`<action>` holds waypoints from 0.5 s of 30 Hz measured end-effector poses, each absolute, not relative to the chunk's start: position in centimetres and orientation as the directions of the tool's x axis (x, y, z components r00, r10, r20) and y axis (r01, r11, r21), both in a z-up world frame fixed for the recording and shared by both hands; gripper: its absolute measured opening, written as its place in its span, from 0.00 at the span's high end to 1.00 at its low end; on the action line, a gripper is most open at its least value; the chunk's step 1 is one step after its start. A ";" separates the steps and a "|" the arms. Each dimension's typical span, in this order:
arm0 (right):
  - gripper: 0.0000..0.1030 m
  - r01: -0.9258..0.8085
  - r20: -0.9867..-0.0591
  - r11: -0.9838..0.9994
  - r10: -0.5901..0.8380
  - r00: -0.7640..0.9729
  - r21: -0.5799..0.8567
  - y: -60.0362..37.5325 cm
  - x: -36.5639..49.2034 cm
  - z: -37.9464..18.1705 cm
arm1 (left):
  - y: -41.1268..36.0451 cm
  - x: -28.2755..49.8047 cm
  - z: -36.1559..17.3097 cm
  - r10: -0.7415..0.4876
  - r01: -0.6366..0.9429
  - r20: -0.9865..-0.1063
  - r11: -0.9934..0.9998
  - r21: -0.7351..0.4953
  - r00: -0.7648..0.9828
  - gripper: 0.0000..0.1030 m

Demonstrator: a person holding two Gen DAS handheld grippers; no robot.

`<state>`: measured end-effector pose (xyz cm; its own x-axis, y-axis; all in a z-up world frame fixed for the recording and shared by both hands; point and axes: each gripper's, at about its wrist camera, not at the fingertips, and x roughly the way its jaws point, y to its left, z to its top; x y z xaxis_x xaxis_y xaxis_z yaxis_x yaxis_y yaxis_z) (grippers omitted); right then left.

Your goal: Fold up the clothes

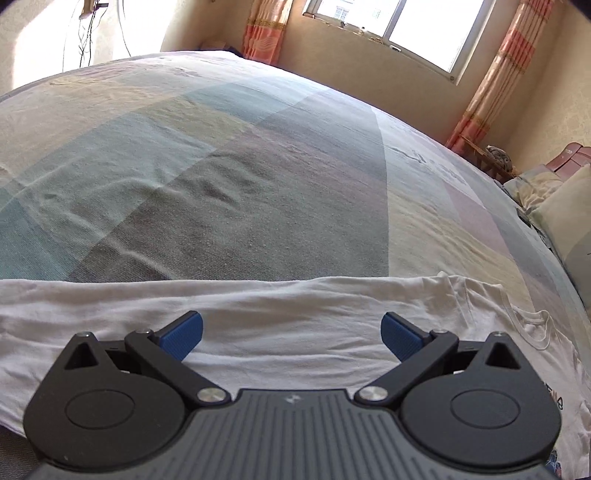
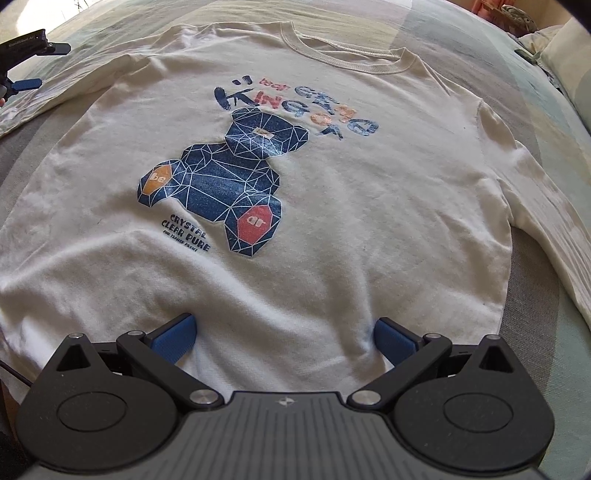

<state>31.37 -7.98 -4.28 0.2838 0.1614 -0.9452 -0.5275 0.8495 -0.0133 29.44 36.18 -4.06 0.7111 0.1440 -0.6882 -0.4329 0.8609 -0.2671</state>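
A white long-sleeved shirt [image 2: 332, 229] with a dark blue bear print [image 2: 221, 177] lies flat, front up, on the bed, collar [image 2: 343, 55] at the far end. My right gripper [image 2: 284, 338] is open over the shirt's near hem, blue pads on either side of the cloth. My left gripper [image 1: 291, 336] is open over the shirt's left sleeve [image 1: 258, 310], which stretches across the view. The left gripper also shows at the far left of the right wrist view [image 2: 26, 70].
The bed has a pastel patchwork sheet [image 1: 240, 166]. Pillows [image 1: 561, 214] lie at the right edge. A window [image 1: 406, 29] with orange curtains [image 1: 491, 85] is on the far wall. Cables [image 1: 88, 33] hang at the left.
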 end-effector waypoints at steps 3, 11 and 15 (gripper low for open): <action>0.00 -0.497 -0.949 0.866 0.201 0.242 0.057 -7.0 33.4 -2.1 | 36.1 28.4 -3.3 0.133 -0.402 -0.707 0.887 -0.227 0.694 0.01; 0.00 -0.743 -0.798 0.654 0.519 0.307 0.140 5.4 36.1 2.9 | 38.7 25.0 -4.4 0.176 -0.454 -0.717 0.865 -0.215 0.675 0.01; 0.00 -0.865 -0.778 0.496 0.574 0.256 0.081 11.8 35.2 1.4 | 39.4 23.6 -4.3 0.164 -0.441 -0.696 0.865 -0.239 0.699 0.01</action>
